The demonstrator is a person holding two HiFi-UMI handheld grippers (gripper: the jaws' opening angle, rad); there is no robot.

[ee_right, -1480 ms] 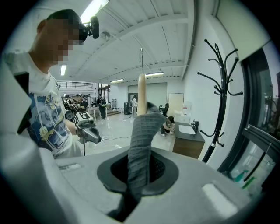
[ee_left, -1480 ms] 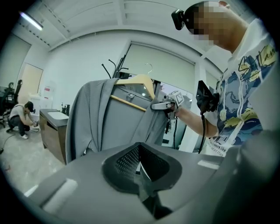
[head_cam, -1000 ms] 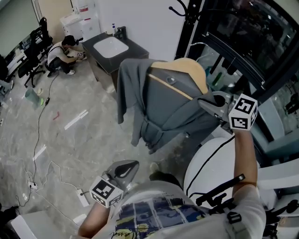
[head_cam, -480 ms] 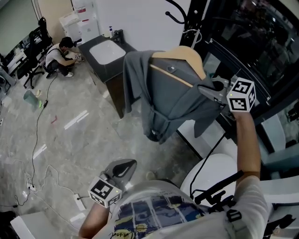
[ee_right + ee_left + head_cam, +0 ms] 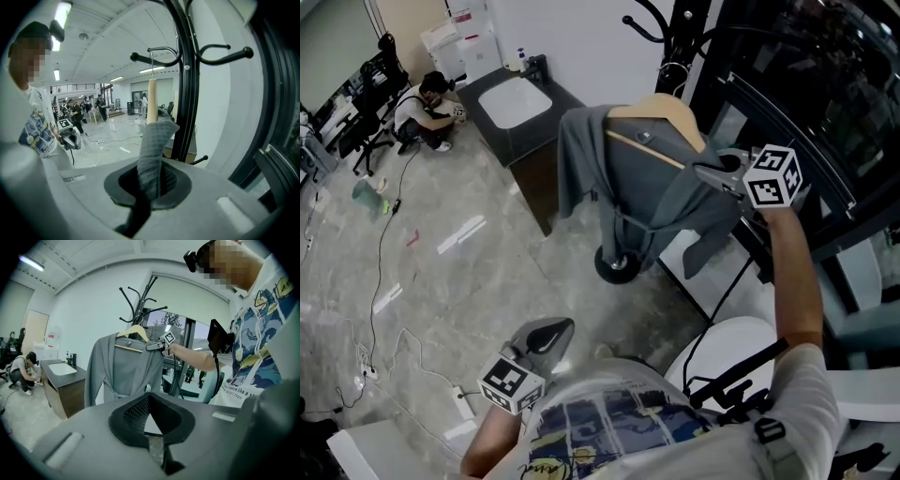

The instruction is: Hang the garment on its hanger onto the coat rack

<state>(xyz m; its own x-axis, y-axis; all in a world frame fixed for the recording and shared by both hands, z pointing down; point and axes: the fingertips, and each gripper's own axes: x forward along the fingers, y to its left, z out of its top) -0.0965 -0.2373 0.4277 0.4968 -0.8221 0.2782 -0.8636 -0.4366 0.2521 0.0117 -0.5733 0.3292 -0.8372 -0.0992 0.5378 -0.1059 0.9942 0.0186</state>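
Note:
A grey garment (image 5: 647, 202) hangs on a wooden hanger (image 5: 670, 112). My right gripper (image 5: 705, 173) is shut on the garment's cloth at the hanger's right shoulder and holds it up beside the black coat rack (image 5: 675, 47). In the right gripper view the cloth (image 5: 152, 140) runs between the pads, and the hanger's wire hook (image 5: 151, 56) sits just under a rack arm (image 5: 154, 60); I cannot tell if they touch. My left gripper (image 5: 548, 336) is low by the person's torso, shut and empty. The left gripper view shows the garment (image 5: 122, 371) in front of the rack (image 5: 140, 296).
A dark cabinet with a white sink (image 5: 520, 103) stands left of the rack. A person crouches (image 5: 427, 103) at the far left, near office chairs. Cables trail over the marble floor (image 5: 375, 309). Dark glass panels (image 5: 825, 112) stand to the right, a white rounded seat (image 5: 722, 347) below.
My right gripper has carried the garment and hanger up and closer to the coat rack, whose round base has come into view under the garment. The left gripper has stayed put.

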